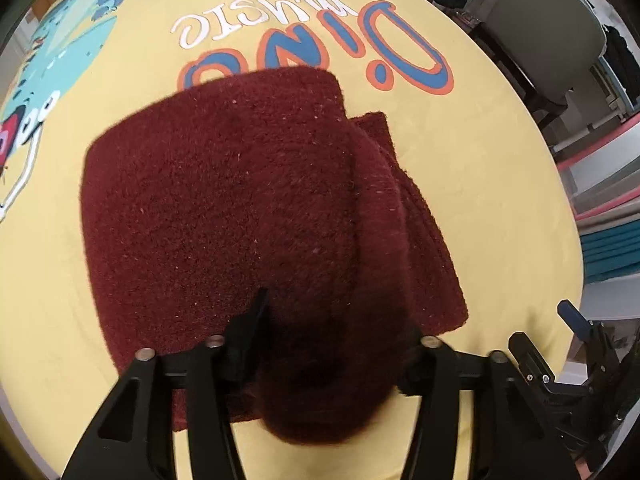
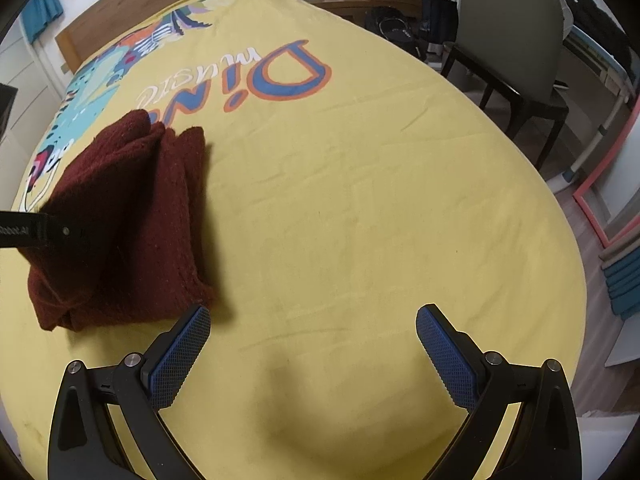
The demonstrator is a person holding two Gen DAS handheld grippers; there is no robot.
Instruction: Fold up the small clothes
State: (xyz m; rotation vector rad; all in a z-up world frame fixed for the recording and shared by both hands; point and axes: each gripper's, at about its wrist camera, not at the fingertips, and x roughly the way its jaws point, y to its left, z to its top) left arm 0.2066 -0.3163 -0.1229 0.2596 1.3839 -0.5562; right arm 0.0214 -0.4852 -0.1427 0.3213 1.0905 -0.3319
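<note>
A dark red knitted garment (image 1: 240, 208), folded into a thick rectangle, lies on a yellow bedspread (image 2: 360, 208) printed with "Dino music" lettering (image 1: 320, 48) and a cartoon dinosaur (image 1: 60, 52).

In the left wrist view the left gripper (image 1: 320, 344) points steeply down over the garment's near end. A fold of the red knit bulges between its fingers at 6 o'clock. One finger (image 1: 256, 316) shows at 7 o'clock resting on the cloth; the other is hidden by the fold. The jaws stand partly apart, and whether the pads press the cloth cannot be told.

In the right wrist view the right gripper (image 2: 312, 352) hovers over bare bedspread with its blue pads (image 2: 180, 356) wide apart and nothing between them. The garment sits at 9 o'clock, just beside the left pad.

The step looks like laying down the last fold. To do it well, the left gripper should let the fold drop flat and lift straight up, so no layer drags. The right gripper could then press the loose edge at 3 o'clock in the left view square.
</note>
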